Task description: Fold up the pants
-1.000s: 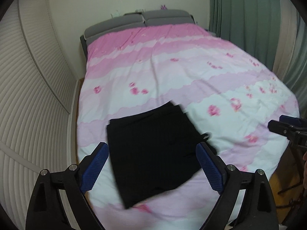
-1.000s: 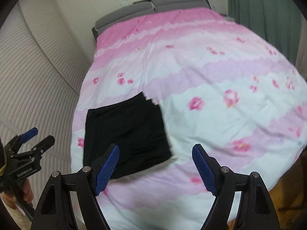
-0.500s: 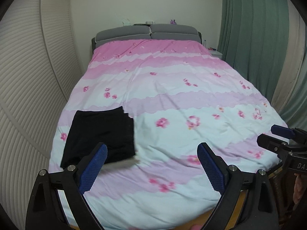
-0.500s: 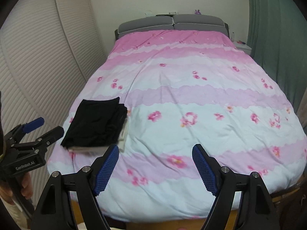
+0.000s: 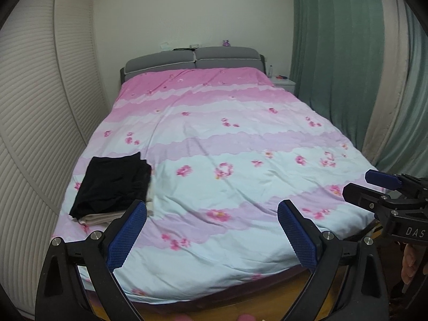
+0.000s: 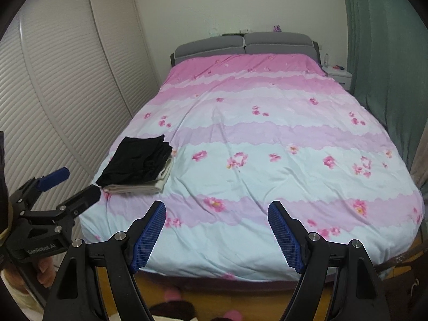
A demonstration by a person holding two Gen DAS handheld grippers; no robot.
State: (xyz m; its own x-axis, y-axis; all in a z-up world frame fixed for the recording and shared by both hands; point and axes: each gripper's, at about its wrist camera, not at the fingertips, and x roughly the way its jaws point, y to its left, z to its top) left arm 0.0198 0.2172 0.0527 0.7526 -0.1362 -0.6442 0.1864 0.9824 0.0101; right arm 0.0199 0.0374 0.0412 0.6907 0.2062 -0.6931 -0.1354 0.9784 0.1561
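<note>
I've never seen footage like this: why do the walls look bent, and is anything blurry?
Left wrist view: fisheye bends the ribbed white wardrobe doors and green curtain; dark corners. Right wrist view: same bowing; folded black pants sharp, pink slippers at the bottom blurred.

— Quick count: how many garments on the bed [image 5: 240, 187]?

— Two folded, stacked: one black pants [image 6: 136, 160] on top, one beige piece [image 6: 139, 187] underneath.

— Tongs?

— Two, left tongs [image 5: 211, 230] and right tongs [image 6: 216, 232], each with two blue pads, both spread wide with nothing between them.

— Headboard cushions [image 5: 192, 58]?

— Two, grey, side by side. One nightstand [image 6: 337, 75] and one bottle [image 6: 326, 59] beside the bed.
</note>
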